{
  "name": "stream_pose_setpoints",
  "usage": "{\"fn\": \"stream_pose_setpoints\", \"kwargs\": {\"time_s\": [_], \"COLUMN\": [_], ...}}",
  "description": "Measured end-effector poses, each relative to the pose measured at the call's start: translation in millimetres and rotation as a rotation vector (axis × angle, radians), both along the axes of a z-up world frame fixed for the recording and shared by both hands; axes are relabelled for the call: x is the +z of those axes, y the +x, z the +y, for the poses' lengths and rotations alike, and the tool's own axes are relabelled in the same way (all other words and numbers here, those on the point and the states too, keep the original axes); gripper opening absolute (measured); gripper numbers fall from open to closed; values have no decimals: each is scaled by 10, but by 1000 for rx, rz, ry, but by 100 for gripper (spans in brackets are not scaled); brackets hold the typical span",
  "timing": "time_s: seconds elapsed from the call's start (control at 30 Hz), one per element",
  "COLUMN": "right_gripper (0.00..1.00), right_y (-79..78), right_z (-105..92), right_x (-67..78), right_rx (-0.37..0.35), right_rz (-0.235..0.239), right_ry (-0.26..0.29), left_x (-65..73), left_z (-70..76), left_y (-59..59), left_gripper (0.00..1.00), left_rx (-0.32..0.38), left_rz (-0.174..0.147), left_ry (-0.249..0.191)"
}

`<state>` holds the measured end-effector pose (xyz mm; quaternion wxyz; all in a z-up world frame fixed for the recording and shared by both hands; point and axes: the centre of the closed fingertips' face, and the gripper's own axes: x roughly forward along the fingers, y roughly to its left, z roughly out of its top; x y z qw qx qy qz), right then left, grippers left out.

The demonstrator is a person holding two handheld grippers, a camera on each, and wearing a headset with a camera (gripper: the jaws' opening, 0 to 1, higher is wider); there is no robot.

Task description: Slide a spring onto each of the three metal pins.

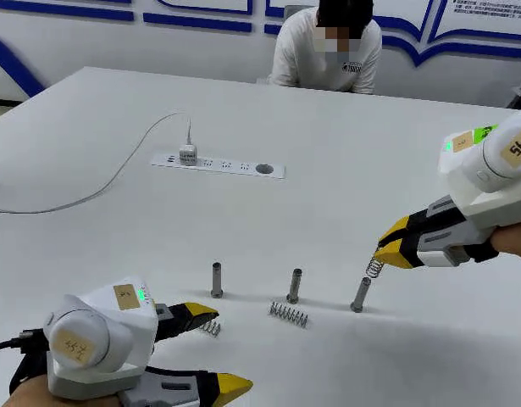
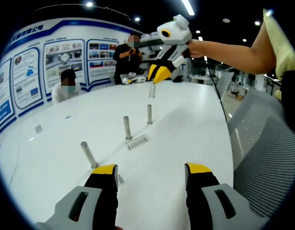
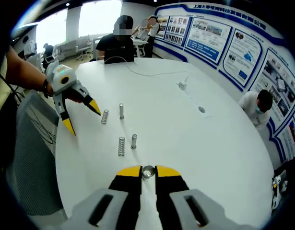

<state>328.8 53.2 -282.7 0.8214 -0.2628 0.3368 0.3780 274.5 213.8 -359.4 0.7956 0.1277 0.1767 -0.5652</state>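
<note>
Three metal pins stand upright in a row on the white table: left pin point(image 1: 216, 280), middle pin point(image 1: 294, 286), right pin point(image 1: 360, 294). My right gripper point(image 1: 385, 254) is shut on a spring point(image 1: 374, 268) that hangs just above the right pin's top. Seen end-on, that spring point(image 3: 147, 171) sits between the right gripper's point(image 3: 148, 172) jaws. A second spring point(image 1: 288, 315) lies flat in front of the middle pin. A third, short spring point(image 1: 211, 326) lies by my left gripper point(image 1: 218, 352), which is open with nothing between its jaws. The left gripper point(image 2: 151, 170) faces the pins.
A power strip point(image 1: 218, 164) with a white plug point(image 1: 188, 154) and its cable lies at the table's middle. A person point(image 1: 328, 47) sits at the far edge. A mesh chair point(image 2: 262, 143) stands beside the table.
</note>
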Motion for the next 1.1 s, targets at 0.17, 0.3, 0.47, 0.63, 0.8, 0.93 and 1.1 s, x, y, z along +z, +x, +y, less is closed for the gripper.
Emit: {"fn": "stream_pose_setpoints", "kwargs": {"time_s": [0.17,0.3,0.47,0.63,0.8,0.93,1.1], "right_gripper": [11,11,11,11,11,11,12], "right_y": [38,45,61,69,76,82,100], "right_z": [-8,-15,-31,-37,-44,-47,-34], "right_x": [-78,-123,-153,-184,-218,-266,-350], "right_rx": [-8,-11,-18,-22,-23,-23,-27], "right_rz": [15,26,30,40,44,50,59], "right_ry": [0,-3,-4,-2,-7,-13,-12], "left_x": [-4,-5,-15,-14,-15,-14,-11], "left_z": [4,18,37,41,42,47,52], "left_y": [7,14,16,14,11,14,15], "left_gripper": [57,57,57,57,57,57,56], "left_rx": [4,7,11,11,10,11,11], "left_rz": [2,2,3,4,5,5,4], "left_ry": [-2,-2,1,0,2,3,5]}}
